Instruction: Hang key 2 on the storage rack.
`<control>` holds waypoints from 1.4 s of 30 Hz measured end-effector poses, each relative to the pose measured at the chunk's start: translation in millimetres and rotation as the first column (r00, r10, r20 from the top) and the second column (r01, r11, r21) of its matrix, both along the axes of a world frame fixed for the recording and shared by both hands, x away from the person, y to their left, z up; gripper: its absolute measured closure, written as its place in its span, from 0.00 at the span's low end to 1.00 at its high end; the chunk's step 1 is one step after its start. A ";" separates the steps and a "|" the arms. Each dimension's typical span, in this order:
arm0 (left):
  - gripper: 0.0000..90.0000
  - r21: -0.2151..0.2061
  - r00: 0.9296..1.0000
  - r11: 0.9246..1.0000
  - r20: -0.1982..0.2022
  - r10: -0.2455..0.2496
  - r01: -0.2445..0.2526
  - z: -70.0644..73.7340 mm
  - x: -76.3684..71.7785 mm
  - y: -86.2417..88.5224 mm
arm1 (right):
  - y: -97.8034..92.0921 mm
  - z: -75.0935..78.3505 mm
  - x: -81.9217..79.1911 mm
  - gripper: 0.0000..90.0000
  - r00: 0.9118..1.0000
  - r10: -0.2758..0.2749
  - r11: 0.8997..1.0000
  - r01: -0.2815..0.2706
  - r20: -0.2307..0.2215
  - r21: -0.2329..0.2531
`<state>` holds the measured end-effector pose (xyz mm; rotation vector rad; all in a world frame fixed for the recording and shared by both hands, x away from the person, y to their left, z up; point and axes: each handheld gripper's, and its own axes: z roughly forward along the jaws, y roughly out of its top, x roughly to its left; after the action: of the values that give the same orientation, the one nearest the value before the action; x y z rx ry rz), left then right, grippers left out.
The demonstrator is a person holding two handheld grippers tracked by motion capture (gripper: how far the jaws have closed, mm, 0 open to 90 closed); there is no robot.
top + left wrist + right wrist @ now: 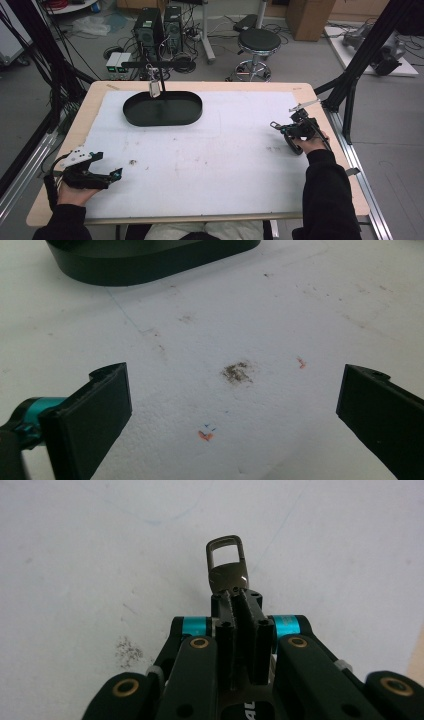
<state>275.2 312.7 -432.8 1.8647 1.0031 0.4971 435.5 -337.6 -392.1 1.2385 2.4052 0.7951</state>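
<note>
A small grey metal pull tab [226,565] with a rectangular loop sticks out from the tips of my right gripper [235,597], whose jaws are shut on its base. In the high view my right gripper [280,128] hovers over the right side of the white mat, tips pointing left. My left gripper [116,174] rests near the table's front left corner. In the left gripper view my left gripper [235,410] stands open over bare mat, with nothing between its jaws. A black oval tray [162,108] lies at the back left of the mat, and its wall [150,262] shows beyond the left jaws.
A small metal piece [155,89] hangs from a black bar [150,64] over the tray's far rim. The white mat [210,155] carries brown smudges [237,372] and small orange marks [205,436]. Beyond the table stand a stool [257,45] and computer towers [160,27].
</note>
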 end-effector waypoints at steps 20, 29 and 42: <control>0.02 -0.007 1.000 1.000 -0.008 -0.009 0.009 -0.8 1.1 -1.6 | 17.1 67.8 4.9 0.95 0.997 0.000 0.991 -0.012 0.084 0.137; 0.02 -0.013 1.000 1.000 -0.007 -0.011 0.011 -1.0 1.9 -1.9 | 53.0 78.6 20.2 0.95 0.994 0.056 0.991 -0.067 0.094 0.120; 0.02 -0.027 1.000 1.000 -0.001 -0.014 0.014 -0.6 1.4 -0.6 | 101.3 102.3 36.0 0.95 0.985 0.123 0.985 -0.136 0.121 0.105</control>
<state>276.7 312.1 -433.4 1.8468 0.9928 0.4719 471.5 -236.3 -289.8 1.0532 2.3959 1.0241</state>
